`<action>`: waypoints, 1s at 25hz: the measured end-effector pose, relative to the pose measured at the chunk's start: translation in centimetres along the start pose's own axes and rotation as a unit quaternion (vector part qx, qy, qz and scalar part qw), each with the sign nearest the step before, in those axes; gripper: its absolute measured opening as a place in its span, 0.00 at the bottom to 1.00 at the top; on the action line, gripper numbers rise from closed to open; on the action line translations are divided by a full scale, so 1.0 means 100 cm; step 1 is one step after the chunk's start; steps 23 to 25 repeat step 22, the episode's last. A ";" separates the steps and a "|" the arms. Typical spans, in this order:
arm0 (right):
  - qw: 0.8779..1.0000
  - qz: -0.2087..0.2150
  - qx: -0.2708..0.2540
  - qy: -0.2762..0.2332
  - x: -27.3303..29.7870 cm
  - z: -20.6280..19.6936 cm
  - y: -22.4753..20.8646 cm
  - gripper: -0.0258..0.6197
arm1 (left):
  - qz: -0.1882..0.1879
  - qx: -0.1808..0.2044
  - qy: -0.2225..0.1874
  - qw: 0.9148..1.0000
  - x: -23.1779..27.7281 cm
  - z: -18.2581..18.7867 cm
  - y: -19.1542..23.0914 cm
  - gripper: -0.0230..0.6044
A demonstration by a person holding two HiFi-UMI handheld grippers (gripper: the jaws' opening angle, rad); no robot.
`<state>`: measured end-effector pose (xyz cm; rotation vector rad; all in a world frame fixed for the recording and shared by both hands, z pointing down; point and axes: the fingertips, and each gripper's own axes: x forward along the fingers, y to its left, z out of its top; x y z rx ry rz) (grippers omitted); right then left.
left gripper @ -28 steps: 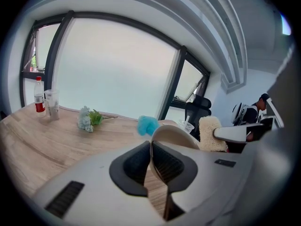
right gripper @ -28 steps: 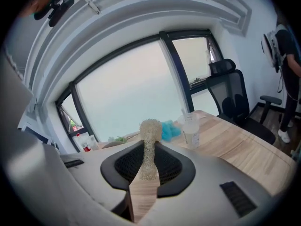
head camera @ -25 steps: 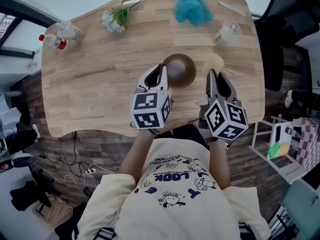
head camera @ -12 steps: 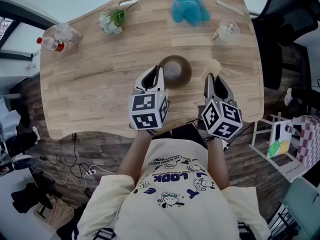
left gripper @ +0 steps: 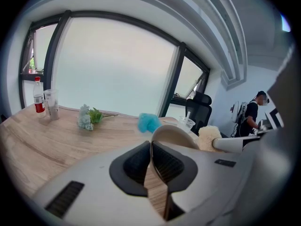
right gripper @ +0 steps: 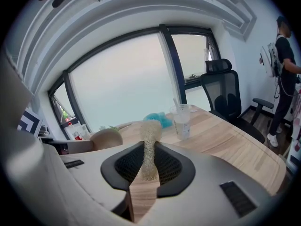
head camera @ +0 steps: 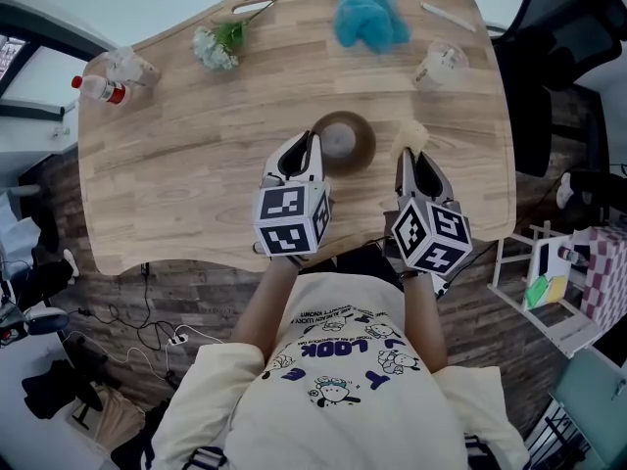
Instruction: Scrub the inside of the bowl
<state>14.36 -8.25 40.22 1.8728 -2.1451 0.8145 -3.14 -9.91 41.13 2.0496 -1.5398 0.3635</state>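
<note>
A brown bowl [head camera: 345,141] stands near the middle of the wooden table [head camera: 176,164]. My left gripper [head camera: 308,147] is at the bowl's left side, shut on its rim. In the left gripper view the thin rim of the bowl [left gripper: 173,133] runs down between the pads of that gripper [left gripper: 151,149]. My right gripper [head camera: 412,157] is to the right of the bowl, apart from it, shut on a beige scrubbing sponge [head camera: 412,133]. The sponge [right gripper: 151,132] sticks up from between the pads of the right gripper [right gripper: 149,149], and the bowl [right gripper: 106,138] shows at the left.
At the table's far edge lie a blue mesh puff [head camera: 367,18] and a small bunch of flowers [head camera: 217,42]. A plastic cup with a straw [head camera: 438,65] stands at the far right. A bottle [head camera: 98,86] and a cup [head camera: 127,65] are at the far left. An office chair [right gripper: 225,95] stands beyond the table.
</note>
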 end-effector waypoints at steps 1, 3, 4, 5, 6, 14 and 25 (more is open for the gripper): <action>1.000 -0.001 -0.002 -0.001 0.000 0.000 0.000 0.15 | 0.000 0.000 0.000 1.000 0.000 0.000 0.000 0.11; 1.000 -0.004 -0.005 -0.003 0.000 0.001 0.000 0.15 | 0.000 -0.001 -0.001 1.000 0.001 0.000 0.000 0.11; 1.000 -0.004 -0.006 -0.003 0.000 0.001 0.000 0.15 | -0.001 -0.001 -0.001 1.000 0.001 0.000 -0.001 0.11; 1.000 -0.005 -0.005 -0.003 0.000 0.002 -0.001 0.15 | -0.001 -0.002 -0.001 1.000 0.001 0.000 -0.002 0.11; 1.000 -0.005 -0.004 -0.003 0.000 0.001 -0.001 0.15 | -0.002 -0.002 -0.001 1.000 0.001 0.000 -0.002 0.11; 1.000 -0.010 -0.004 -0.001 0.000 0.002 -0.004 0.15 | -0.004 0.001 0.001 1.000 0.001 0.001 -0.005 0.11; 1.000 -0.012 -0.006 0.000 -0.001 0.003 -0.003 0.15 | -0.007 0.005 -0.001 1.000 0.001 0.003 -0.005 0.11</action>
